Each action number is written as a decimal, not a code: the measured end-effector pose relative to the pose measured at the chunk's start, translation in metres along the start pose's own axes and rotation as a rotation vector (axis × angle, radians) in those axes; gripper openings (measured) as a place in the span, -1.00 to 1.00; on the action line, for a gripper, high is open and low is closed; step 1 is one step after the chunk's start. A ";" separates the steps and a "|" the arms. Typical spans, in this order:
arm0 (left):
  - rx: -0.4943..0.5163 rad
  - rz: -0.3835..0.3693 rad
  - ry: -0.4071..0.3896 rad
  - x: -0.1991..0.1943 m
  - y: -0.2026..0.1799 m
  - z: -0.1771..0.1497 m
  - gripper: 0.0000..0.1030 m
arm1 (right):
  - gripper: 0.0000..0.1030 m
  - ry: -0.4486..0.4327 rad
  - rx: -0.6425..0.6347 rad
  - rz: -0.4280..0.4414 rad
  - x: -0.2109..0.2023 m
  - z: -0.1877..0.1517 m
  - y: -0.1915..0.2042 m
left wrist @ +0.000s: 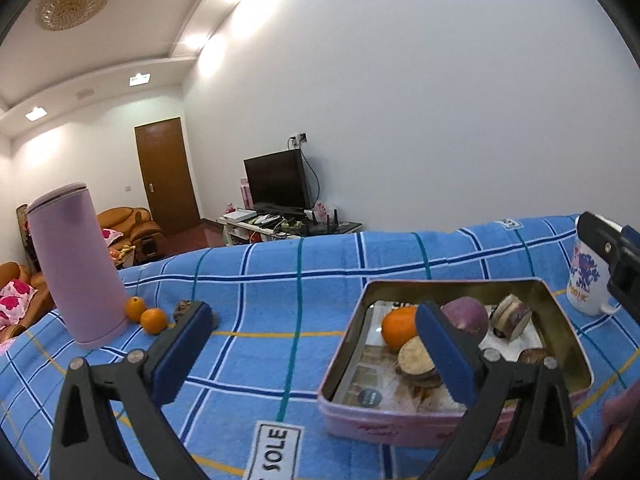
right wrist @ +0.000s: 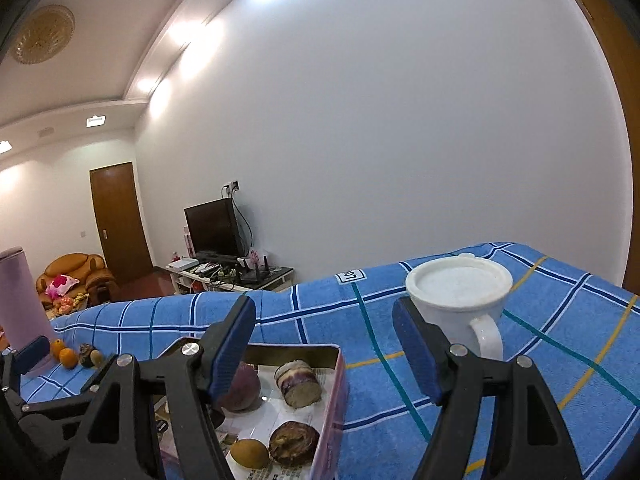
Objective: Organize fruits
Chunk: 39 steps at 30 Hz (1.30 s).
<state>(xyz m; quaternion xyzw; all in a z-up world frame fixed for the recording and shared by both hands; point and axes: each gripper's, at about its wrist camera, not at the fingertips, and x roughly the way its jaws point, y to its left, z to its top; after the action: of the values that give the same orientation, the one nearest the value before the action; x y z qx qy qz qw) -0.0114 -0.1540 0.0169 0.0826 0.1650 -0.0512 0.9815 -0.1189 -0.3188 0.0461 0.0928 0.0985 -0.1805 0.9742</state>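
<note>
Hovering above the blue checked cloth [left wrist: 280, 280], your left gripper [left wrist: 316, 344] had its jaws spread wide and carried nothing, with its right finger in front of the pink tin [left wrist: 400, 424]. Inside that tin you could see an orange [left wrist: 396, 326], a purple round fruit [left wrist: 468, 312], a cut half with a pale face [left wrist: 414, 356] and a cut cylindrical piece [left wrist: 510, 316], lying on printed paper. Off to your left, two oranges [left wrist: 146, 316] sat touching each other just beside the base of the tall pink canister [left wrist: 76, 264], with a brownish fruit [left wrist: 184, 310] next to them. Your right gripper [right wrist: 324, 348] was likewise released and empty, held over the tin's far right corner [right wrist: 338, 364]. Just beyond its right finger stood the white mug [right wrist: 460, 304], upright on the cloth, lid on and handle turned toward you.
</note>
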 end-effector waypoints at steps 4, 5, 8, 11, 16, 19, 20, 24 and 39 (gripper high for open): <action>-0.008 -0.002 0.020 -0.006 0.010 -0.004 1.00 | 0.40 -0.002 -0.006 -0.015 -0.005 -0.001 0.000; -0.011 -0.003 0.024 -0.006 0.012 -0.005 1.00 | 0.40 0.001 -0.009 -0.017 -0.006 -0.001 0.001; -0.010 -0.001 0.041 -0.007 0.020 -0.008 1.00 | 0.40 0.014 -0.020 -0.022 -0.009 -0.003 0.007; -0.015 0.003 0.052 -0.008 0.028 -0.011 1.00 | 0.40 0.022 -0.026 -0.023 -0.013 -0.004 0.011; -0.018 0.005 0.063 -0.011 0.038 -0.015 1.00 | 0.40 0.045 -0.021 -0.039 -0.015 -0.008 0.013; -0.009 0.006 0.070 -0.013 0.041 -0.016 1.00 | 0.40 0.056 -0.027 -0.046 -0.017 -0.009 0.017; -0.004 0.008 0.076 -0.012 0.043 -0.017 1.00 | 0.40 0.057 -0.030 -0.047 -0.017 -0.010 0.018; 0.000 0.008 0.088 -0.013 0.052 -0.019 1.00 | 0.40 0.068 -0.048 -0.037 -0.019 -0.012 0.029; 0.009 0.060 0.105 -0.004 0.102 -0.026 1.00 | 0.40 0.108 -0.066 0.045 -0.016 -0.022 0.089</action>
<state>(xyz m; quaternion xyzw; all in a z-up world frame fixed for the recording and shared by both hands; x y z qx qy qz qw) -0.0101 -0.0493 0.0091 0.0944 0.2138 -0.0181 0.9721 -0.1040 -0.2271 0.0414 0.0724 0.1546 -0.1500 0.9738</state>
